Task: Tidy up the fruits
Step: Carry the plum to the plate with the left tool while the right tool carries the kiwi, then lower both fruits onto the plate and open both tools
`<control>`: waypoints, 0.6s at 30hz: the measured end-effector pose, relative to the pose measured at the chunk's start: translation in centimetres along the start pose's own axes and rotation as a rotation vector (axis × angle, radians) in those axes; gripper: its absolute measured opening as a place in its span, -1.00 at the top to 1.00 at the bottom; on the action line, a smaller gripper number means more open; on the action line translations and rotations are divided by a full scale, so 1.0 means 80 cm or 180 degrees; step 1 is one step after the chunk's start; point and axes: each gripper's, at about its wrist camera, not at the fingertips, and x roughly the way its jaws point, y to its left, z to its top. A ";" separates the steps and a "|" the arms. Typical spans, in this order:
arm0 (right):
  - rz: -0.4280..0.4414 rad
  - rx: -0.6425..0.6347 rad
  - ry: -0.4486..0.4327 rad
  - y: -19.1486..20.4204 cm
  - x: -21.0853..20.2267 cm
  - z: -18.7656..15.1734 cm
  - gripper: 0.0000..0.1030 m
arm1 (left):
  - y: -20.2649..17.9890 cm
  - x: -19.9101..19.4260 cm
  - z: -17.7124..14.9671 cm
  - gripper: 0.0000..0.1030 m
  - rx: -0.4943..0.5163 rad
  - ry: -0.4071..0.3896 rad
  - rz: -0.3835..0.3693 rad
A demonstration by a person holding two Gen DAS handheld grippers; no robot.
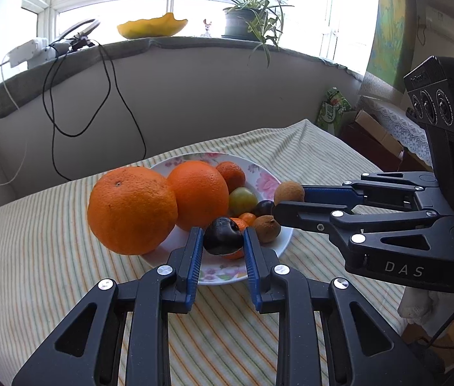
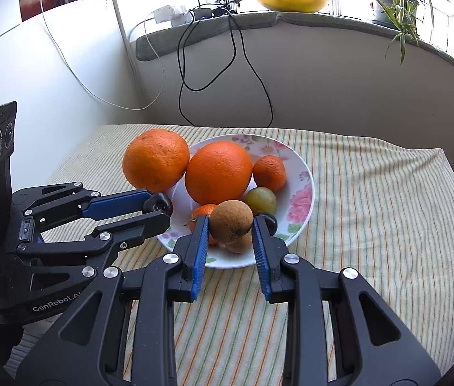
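Note:
A floral plate [image 1: 268, 180] [image 2: 304, 177] on the striped cloth holds an orange [image 1: 199, 193] [image 2: 218, 172], a tangerine [image 1: 231, 175], a green fruit [image 1: 243, 201], a dark plum [image 1: 264, 207] and a brown fruit [image 1: 267, 228]. A bigger orange [image 1: 132, 209] [image 2: 156, 159] leans on the plate's left rim. My left gripper [image 1: 222, 234] [image 2: 159, 206] is shut on another dark plum [image 1: 222, 236] above the plate's near edge. My right gripper [image 1: 289, 200] [image 2: 230, 222] is shut on a round brown fruit [image 2: 231, 222] over the plate's right side.
The striped table [image 2: 371, 209] ends at a wall behind and drops off on the right, where boxes and a green packet [image 1: 333, 109] stand. Black cables [image 2: 227, 64] hang from the windowsill, which carries a potted plant [image 1: 243, 21] and a yellow rind [image 1: 152, 25].

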 end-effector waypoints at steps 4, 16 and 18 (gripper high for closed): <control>-0.0021 0.0000 -0.0030 -0.002 0.002 0.003 0.45 | -0.001 0.003 0.003 0.31 -0.0004 -0.0004 0.0052; -0.0068 0.0043 -0.0161 -0.001 -0.012 0.004 -0.07 | 0.006 -0.017 0.001 0.24 -0.0107 -0.0079 0.0103; -0.0084 0.0037 -0.0170 0.000 -0.016 0.003 -0.07 | 0.005 -0.022 -0.001 0.24 -0.0124 -0.0099 0.0117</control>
